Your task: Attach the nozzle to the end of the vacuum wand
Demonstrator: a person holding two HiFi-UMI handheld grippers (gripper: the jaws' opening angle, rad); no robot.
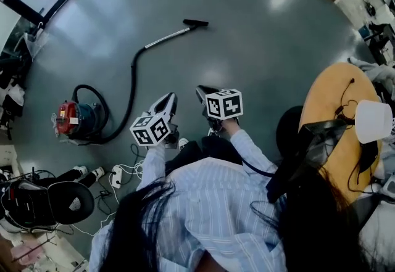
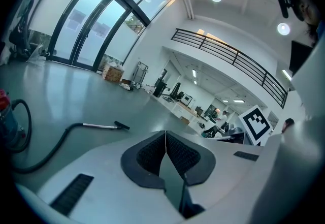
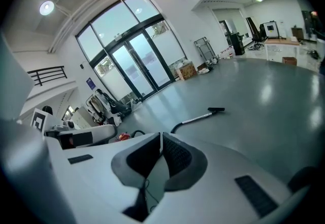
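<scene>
Well, from the red vacuum (image 1: 74,118) at the floor's left, a soft hose (image 1: 131,79) runs to the wand (image 1: 168,37), probably stiff and slippery, with the light-looking nozzle (image 1: 196,23) at its far tip, mid-floor. Both the left gripper (image 1: 168,102) and right gripper (image 1: 203,93) are clenched empty, well apart from it; I'd grasp the tube mid-length.

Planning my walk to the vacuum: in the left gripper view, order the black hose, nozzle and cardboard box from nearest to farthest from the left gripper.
1. Black hose, floor at lower left.
2. Nozzle, at the wand's end, left of centre.
3. Cardboard box, far back beside the glass doors.
</scene>
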